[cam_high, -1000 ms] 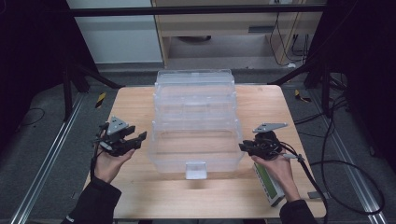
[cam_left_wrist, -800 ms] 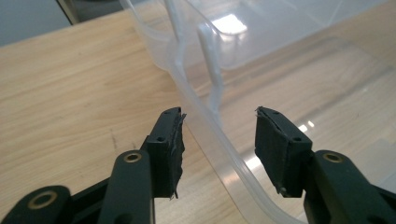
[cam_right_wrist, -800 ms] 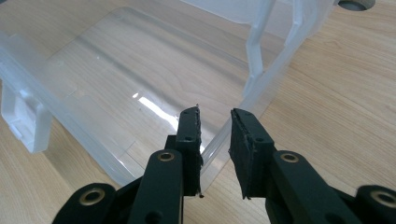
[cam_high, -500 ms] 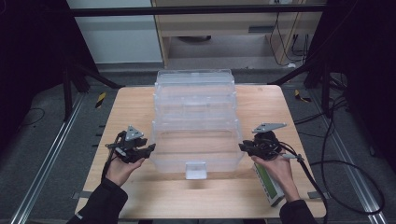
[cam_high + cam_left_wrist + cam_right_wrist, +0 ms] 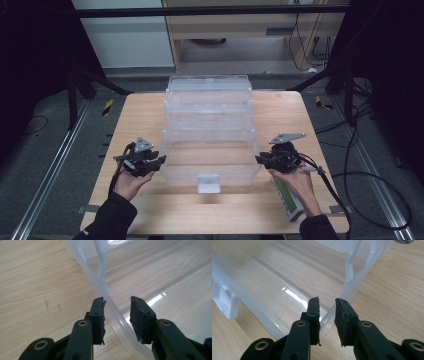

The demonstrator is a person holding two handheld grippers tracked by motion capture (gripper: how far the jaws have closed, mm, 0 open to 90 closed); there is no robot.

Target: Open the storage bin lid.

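A clear plastic lid (image 5: 210,167) lies flat on the wooden tabletop (image 5: 140,112), in front of a clear storage box (image 5: 209,100); no label or writing is legible on either. The left claw (image 5: 159,162) straddles the lid's left rim (image 5: 117,315), its jaws having just been closing, with a gap left on both sides of the rim. The right claw (image 5: 259,160) is set over the lid's right edge (image 5: 327,315), partly spread, pads not visibly pressing. A white latch tab (image 5: 209,183) sits at the lid's front edge. A green-and-white device (image 5: 287,197) lies under the right hand (image 5: 295,182).
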